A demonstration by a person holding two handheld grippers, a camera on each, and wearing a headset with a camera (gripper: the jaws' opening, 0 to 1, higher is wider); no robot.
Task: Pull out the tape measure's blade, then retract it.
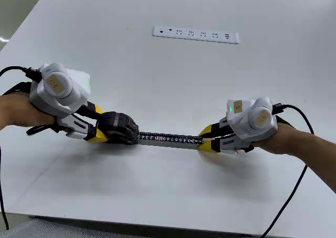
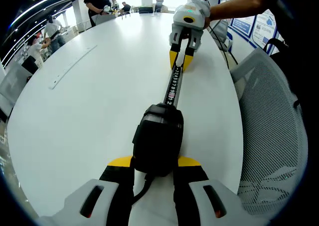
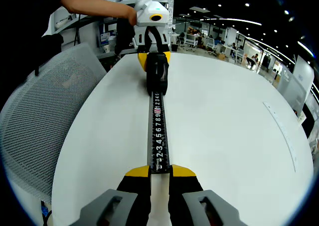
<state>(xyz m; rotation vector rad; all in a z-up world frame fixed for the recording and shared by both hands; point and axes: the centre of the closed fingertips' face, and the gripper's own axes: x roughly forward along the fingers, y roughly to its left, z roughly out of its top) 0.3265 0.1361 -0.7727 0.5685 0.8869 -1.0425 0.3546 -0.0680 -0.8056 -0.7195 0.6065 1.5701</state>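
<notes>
Black tape measure [image 1: 119, 128] in left gripper [image 1: 100, 124], blade [image 1: 169, 138] in right gripper [image 1: 205, 138]

My head view looks forward and down over the table [image 1: 157, 64], far enough back to take in my left gripper [image 1: 102, 125] and right gripper [image 1: 203, 138]. My left gripper view sits low and close behind the case [image 2: 158, 136], facing along the blade [image 2: 172, 86]. My right gripper view faces back along that same blade, so all three views share it.
</notes>
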